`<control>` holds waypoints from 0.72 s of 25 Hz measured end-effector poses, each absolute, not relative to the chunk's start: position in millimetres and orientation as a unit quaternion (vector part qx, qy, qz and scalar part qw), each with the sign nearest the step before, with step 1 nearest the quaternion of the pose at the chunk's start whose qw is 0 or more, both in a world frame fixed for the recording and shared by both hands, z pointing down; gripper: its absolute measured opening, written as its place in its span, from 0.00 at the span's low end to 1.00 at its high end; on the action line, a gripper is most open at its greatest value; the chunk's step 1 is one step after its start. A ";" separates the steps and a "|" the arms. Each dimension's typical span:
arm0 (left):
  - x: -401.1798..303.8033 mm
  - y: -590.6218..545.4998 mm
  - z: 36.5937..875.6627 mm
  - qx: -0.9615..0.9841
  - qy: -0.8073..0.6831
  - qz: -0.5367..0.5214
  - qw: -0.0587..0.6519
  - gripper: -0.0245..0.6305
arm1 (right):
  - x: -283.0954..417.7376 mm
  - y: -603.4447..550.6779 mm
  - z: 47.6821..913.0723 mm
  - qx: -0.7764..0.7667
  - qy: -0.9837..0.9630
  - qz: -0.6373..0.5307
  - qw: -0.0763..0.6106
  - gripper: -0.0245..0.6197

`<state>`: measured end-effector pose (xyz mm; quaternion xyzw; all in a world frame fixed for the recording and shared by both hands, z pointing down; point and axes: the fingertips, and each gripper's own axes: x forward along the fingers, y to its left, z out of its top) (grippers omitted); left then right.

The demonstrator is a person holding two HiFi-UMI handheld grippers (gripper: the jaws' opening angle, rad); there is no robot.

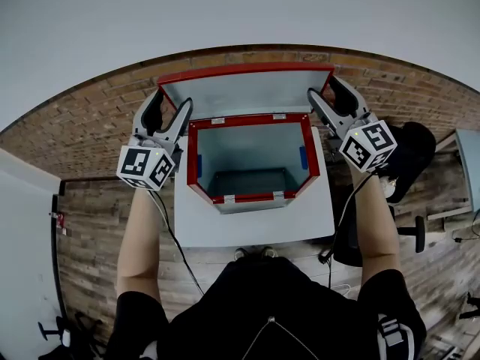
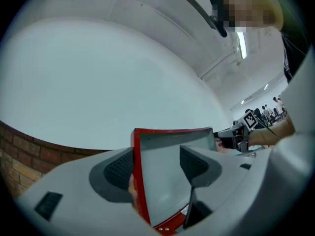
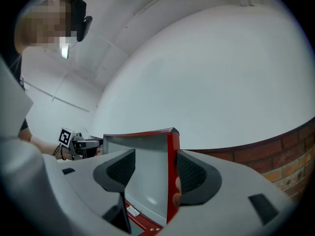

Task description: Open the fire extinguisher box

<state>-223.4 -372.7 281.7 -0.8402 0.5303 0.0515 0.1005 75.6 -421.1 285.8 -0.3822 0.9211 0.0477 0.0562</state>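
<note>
Spread left tongs (image 1: pixel 172 100) and right tongs (image 1: pixel 322 88) astride the raised lid (image 1: pixel 247 88)

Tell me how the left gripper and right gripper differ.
The left gripper straddles the raised lid's left edge, the right gripper its right edge. The red rim lies by the left gripper's left pad, but by the right gripper's right pad. Both have jaws apart.

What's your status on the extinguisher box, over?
Left gripper, right gripper: jaws apart, each straddling a side edge of the lid. Lid raised, box open. Nothing blocking it.
</note>
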 end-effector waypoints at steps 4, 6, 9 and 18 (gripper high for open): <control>-227.6 -402.1 283.2 -0.839 0.534 0.057 0.081 0.55 | 69.6 -452.9 287.4 -0.392 0.917 0.044 0.057 0.46; -229.6 -417.0 285.5 -0.839 0.537 0.058 0.067 0.55 | 67.4 -467.8 290.4 -0.398 0.915 0.036 0.056 0.46; -232.8 -436.3 291.3 -0.837 0.543 0.050 0.054 0.55 | 63.3 -485.2 295.1 -0.404 0.913 0.023 0.053 0.46; -236.8 -455.8 300.5 -0.829 0.556 0.030 0.041 0.55 | 59.4 -503.1 301.7 -0.410 0.911 0.007 0.046 0.46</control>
